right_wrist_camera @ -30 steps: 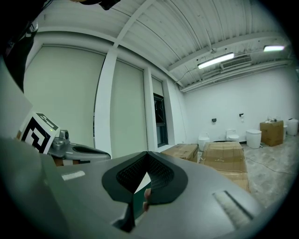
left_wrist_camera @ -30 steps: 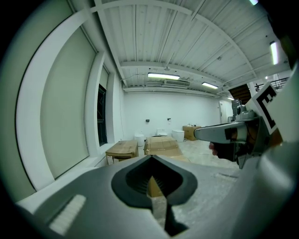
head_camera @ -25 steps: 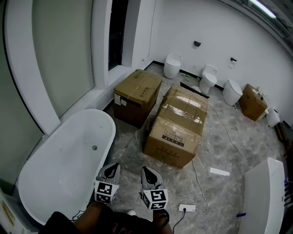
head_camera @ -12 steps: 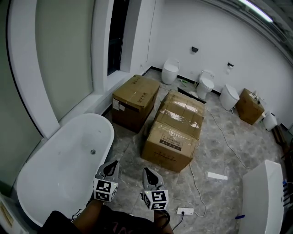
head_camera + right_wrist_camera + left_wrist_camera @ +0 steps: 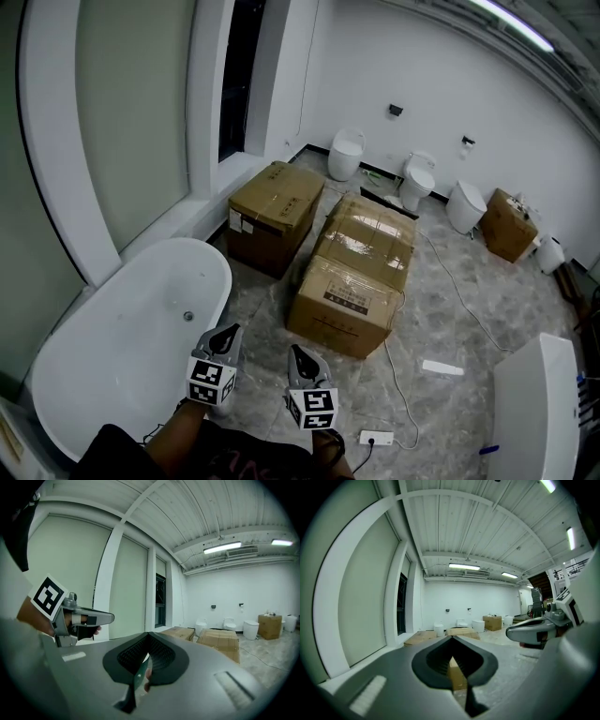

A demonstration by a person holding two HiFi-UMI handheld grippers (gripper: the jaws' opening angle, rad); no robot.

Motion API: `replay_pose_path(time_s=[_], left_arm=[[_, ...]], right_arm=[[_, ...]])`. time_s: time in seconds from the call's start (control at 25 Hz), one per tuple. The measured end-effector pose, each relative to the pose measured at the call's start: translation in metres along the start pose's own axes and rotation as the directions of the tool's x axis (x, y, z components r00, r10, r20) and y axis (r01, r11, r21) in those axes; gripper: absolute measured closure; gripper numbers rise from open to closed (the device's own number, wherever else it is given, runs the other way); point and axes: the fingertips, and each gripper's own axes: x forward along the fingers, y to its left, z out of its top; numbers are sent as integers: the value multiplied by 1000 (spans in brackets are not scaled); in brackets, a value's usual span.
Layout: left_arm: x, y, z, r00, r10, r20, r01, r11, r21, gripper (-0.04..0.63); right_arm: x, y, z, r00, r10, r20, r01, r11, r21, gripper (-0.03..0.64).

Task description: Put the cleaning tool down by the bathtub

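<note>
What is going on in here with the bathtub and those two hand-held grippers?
A person stands next to the white bathtub with one gripper in each hand. The left hand-held gripper and the right hand-held gripper both point forward with their jaws together, and no cleaning tool shows in either one. Cardboard boxes sit on the floor just ahead.

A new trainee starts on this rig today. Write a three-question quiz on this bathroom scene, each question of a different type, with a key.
1. True or false: the bathtub lies to the person's right.
2. What stands along the far wall? A) toilets B) chairs C) ladders
3. Fill in: the white power strip on the floor lies nearest the ____ gripper.

Key: 1 false, it lies to the left; 2 A; 3 right, beside the right gripper.
</note>
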Motion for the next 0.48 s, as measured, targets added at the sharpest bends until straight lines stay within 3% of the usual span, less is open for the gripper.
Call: replay_pose_path(time_s=[0.16, 0.48], left_arm=[[-4, -1, 1, 1000, -7, -15, 8, 999, 34, 595], [-8, -11, 3, 999, -32, -18, 32, 999, 24, 595]], right_arm=[[-2, 2, 3, 1000, 8, 1, -8, 1000, -19, 603], [-12, -3, 2, 1000, 3, -4, -3, 1000, -22, 603]])
